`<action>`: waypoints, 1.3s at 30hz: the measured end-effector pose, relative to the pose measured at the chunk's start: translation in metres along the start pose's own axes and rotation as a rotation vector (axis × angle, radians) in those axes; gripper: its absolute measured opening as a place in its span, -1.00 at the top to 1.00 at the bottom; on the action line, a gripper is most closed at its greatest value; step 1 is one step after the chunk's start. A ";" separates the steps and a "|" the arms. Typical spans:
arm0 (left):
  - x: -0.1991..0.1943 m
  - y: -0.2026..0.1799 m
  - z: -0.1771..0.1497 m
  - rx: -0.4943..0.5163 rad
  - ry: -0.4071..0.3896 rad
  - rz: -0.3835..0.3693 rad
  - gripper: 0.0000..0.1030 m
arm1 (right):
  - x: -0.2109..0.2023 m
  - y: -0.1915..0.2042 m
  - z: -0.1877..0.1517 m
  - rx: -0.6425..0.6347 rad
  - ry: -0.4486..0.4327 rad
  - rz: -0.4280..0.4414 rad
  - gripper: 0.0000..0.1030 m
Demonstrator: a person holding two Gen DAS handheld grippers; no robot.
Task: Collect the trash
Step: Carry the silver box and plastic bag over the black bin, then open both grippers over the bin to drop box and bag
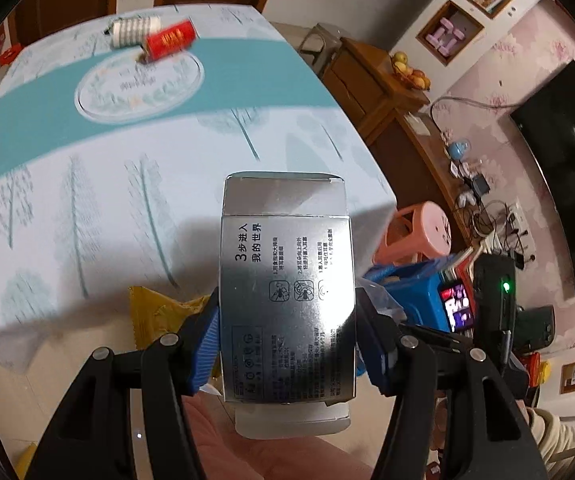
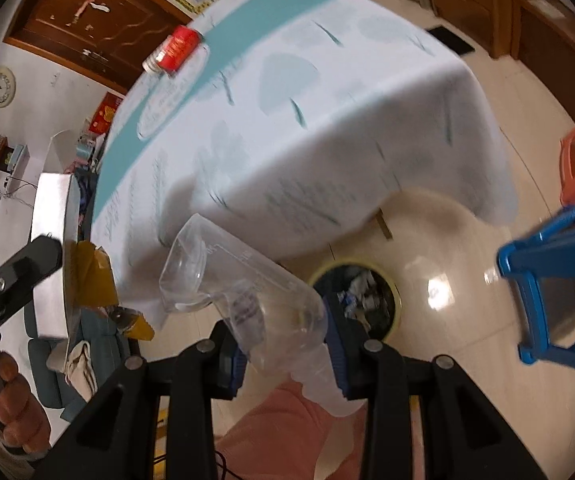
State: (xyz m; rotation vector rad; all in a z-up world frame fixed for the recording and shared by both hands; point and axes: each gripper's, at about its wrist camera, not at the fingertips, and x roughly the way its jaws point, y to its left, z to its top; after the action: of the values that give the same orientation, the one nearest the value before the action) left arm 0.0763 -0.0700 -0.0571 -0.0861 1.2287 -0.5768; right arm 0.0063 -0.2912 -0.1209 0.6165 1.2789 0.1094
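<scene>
Your left gripper (image 1: 287,344) pinches a silver box (image 1: 287,280); your right gripper (image 2: 287,356) clamps a clear plastic cup (image 2: 243,292) (crumpled) above the trash bin (image 2: 397,304).

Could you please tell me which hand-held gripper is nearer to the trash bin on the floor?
Right. The right hand-held gripper, holding a clear plastic cup, is just beside the trash bin; the left hand-held gripper is farther left.

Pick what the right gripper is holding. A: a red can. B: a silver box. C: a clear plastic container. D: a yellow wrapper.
C: in the right wrist view the right gripper has its blue pads pressed on a clear plastic container; the silver box sits in the left gripper.
</scene>
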 end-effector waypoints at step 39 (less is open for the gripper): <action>0.360 0.131 -0.159 0.221 0.163 0.165 -0.19 | 0.320 -0.151 -0.098 0.404 0.147 -0.021 0.32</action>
State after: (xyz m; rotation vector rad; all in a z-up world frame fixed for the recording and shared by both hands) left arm 0.0570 -0.0855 -0.4709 0.2500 1.3077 -0.5799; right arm -0.0241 -0.2503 -0.4842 0.9535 1.4625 -0.1273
